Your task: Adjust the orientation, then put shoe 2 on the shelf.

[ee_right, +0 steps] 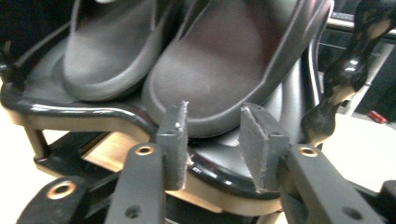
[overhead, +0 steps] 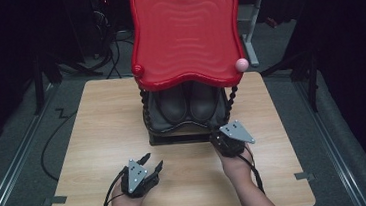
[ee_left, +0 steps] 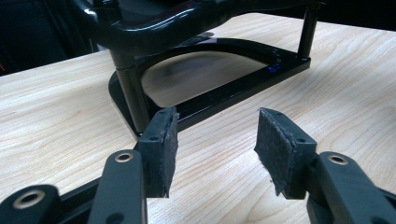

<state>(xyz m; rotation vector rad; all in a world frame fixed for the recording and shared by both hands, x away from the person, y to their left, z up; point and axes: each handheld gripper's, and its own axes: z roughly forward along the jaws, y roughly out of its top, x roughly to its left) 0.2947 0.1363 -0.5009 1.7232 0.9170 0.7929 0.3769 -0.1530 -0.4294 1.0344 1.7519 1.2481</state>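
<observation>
A pair of dark shoes [overhead: 187, 104] sits toes-forward on the lower black shelf [ee_right: 93, 114] of a two-tier stand under a red tray [overhead: 185, 30], presumably stored there for easy reach. The right tool [ee_right: 212, 122] hovers at the shelf's front edge with jaws partly open around the toe of the right-hand shoe [ee_right: 219, 79], gripping nothing. The left tool [ee_left: 215, 135] waits open and empty over the worktop [overhead: 93, 136], near the stand's base [ee_left: 224, 95].

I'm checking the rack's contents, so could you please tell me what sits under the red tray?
Under the red tray, a pair of dark shoes sits side by side on the black lower shelf. Their toes face the right gripper. The tray covers their rear parts, so the heels cannot be seen.
</observation>
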